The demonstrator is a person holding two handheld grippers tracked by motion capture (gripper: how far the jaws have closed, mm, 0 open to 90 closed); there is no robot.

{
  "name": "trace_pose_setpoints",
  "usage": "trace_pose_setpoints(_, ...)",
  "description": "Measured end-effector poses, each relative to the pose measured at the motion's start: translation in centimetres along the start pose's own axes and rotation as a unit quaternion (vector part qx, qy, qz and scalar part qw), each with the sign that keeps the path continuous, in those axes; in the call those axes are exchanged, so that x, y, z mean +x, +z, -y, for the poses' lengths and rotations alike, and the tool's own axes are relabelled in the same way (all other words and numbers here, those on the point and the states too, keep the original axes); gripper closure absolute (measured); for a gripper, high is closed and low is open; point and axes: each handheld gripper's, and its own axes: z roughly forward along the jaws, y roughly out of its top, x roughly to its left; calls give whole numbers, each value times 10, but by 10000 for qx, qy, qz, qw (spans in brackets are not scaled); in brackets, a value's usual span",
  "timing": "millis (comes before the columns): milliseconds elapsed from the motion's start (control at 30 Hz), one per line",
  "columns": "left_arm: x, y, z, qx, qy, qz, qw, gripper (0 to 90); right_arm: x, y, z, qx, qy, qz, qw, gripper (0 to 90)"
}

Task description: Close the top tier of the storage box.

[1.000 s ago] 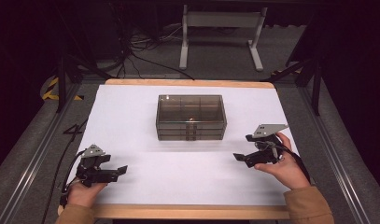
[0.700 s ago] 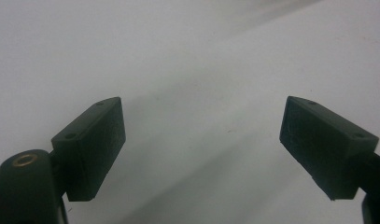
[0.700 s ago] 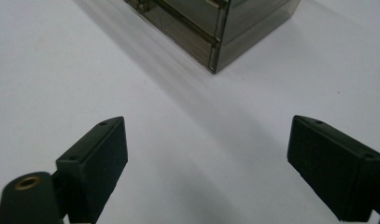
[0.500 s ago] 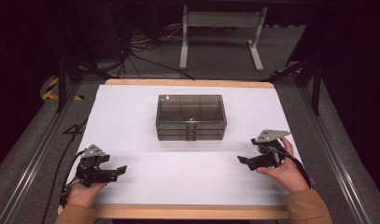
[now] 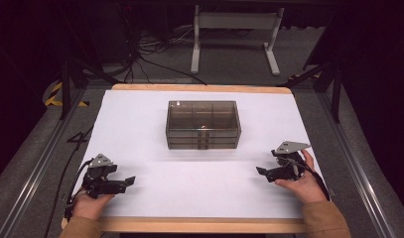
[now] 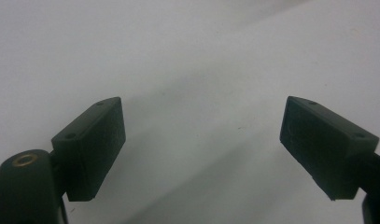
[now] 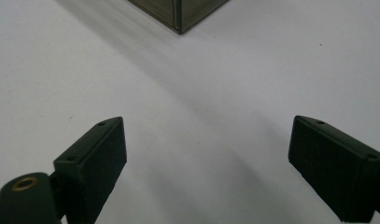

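A smoky, translucent brown plastic organizer box sits on the white table surface, centred left to right and toward the far half. Its lid is divided into a grid of compartments, and its near face shows stacked horizontal tiers. A small pale item shows faintly inside near the middle; I cannot tell what it is. In my right gripper view, one lower corner of the box enters at the top edge, casting a soft shadow toward me.

My left gripper rests at the near left of the table in my left hand, well apart from the box, which lies to its far right. Its jaws stand spread wide with bare white surface between them; nothing is held.

My right gripper rests at the near right in my right hand, with the grey three-cornered plate on top. The box lies to its far left, apart from it. Its jaws are likewise spread wide and hold nothing.
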Motion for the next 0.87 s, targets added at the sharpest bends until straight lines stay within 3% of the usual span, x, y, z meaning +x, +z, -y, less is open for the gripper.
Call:
trace_pose_setpoints(267,0,1,0,33,38,-2,10000,147,4,6,8,83,-9,53,10000,113)
trace_pose_setpoints(433,0,2,0,35,39,-2,10000,147,9,12,11,298,10,67,9995,96)
trace_pose_setpoints(567,0,2,0,36,39,-6,10000,147,10,14,12,243,46,41,9997,87)
trace_pose_setpoints(733,0,2,0,43,27,0,10000,147,10,15,13,150,350,43,9993,61)
trace_pose_setpoints(867,0,2,0,34,32,-15,10000,147,13,16,12,127,270,48,9995,65)
